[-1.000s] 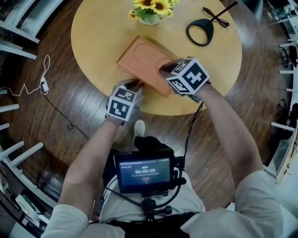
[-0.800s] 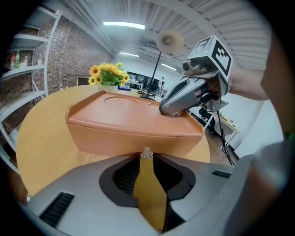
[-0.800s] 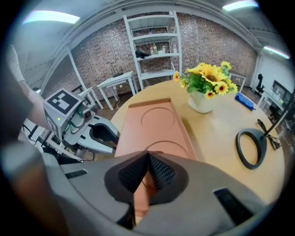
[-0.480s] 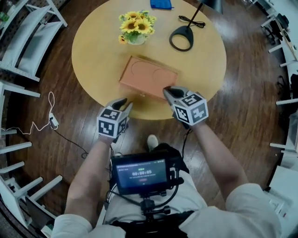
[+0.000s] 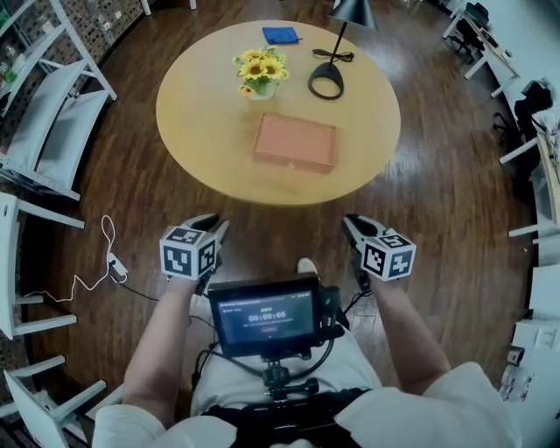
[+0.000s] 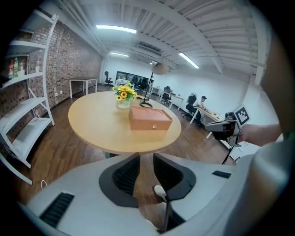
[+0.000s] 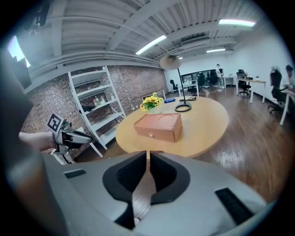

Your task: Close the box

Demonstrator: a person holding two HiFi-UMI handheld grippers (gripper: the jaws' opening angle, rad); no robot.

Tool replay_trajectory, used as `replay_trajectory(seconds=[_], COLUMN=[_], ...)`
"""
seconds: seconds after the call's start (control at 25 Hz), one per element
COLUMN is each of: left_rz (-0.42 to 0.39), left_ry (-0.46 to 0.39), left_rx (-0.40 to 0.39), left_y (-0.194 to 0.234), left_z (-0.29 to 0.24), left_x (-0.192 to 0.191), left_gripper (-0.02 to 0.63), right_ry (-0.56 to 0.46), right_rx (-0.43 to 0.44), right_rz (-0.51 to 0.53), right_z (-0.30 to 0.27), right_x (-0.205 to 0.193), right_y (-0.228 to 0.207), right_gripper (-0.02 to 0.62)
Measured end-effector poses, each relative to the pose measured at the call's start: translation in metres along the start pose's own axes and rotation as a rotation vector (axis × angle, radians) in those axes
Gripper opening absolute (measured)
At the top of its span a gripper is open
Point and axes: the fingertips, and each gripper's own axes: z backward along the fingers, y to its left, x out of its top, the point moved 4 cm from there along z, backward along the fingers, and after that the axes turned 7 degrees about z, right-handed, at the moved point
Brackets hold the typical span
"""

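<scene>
We have drawn both grippers back off the table (image 5: 201,131). The left gripper (image 5: 219,226) is slightly parted, the right gripper (image 5: 350,221) nearly closed, both empty. The box (image 5: 295,142) sits mid-table, lid apparently down. It looks rigid and light, best pressed at the lid's front edge.

The box (image 5: 295,141) sits on the table (image 5: 197,131) (near its middle), the flowers (image 5: 260,70) behind it at left, the lamp (image 5: 352,11) at right.
</scene>
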Motion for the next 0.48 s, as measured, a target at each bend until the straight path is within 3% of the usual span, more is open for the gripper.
replay_trajectory(seconds=[0.28, 0.48], left_rz=[-0.048, -0.06], left_ry=[0.018, 0.02], left_rx=[-0.063, -0.085], left_y=[-0.001, -0.01], left_z=[0.077, 0.088], left_x=[-0.041, -0.047], left_gripper=[0.095, 0.095], right_ry=[-0.01, 0.007], right_rx=[-0.147, -0.203], right_rz=[-0.054, -0.059], right_z=[0.08, 0.114], right_x=[-0.063, -0.08], right_y=[0.074, 0.086], right_gripper=[0.032, 0.032])
